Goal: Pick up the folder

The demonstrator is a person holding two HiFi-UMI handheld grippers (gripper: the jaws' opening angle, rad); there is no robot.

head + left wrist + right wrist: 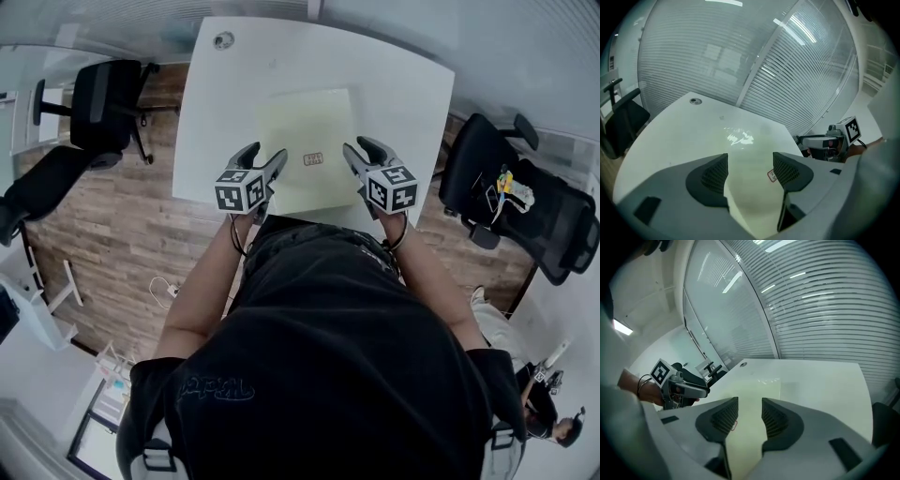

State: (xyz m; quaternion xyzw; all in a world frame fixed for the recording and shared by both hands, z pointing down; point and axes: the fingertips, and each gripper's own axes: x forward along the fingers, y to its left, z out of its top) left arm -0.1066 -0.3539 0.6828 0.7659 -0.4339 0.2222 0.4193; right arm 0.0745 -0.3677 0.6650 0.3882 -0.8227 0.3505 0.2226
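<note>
A pale yellow-green folder (307,131) lies flat on the white table (403,94), with a small label (313,159) near its front edge. My left gripper (264,161) hovers over the folder's front left corner with its jaws open and nothing between them. My right gripper (364,155) is over the front right corner, its jaws apart by a narrower gap, also empty. In the left gripper view the folder (750,192) shows beyond the open jaws (750,168). In the right gripper view the folder (752,397) lies beyond the jaws (749,414).
A round cable grommet (223,40) sits at the table's far left corner. Black office chairs stand left (108,98) and right (525,206) of the table. A glass wall with blinds (740,56) runs behind it.
</note>
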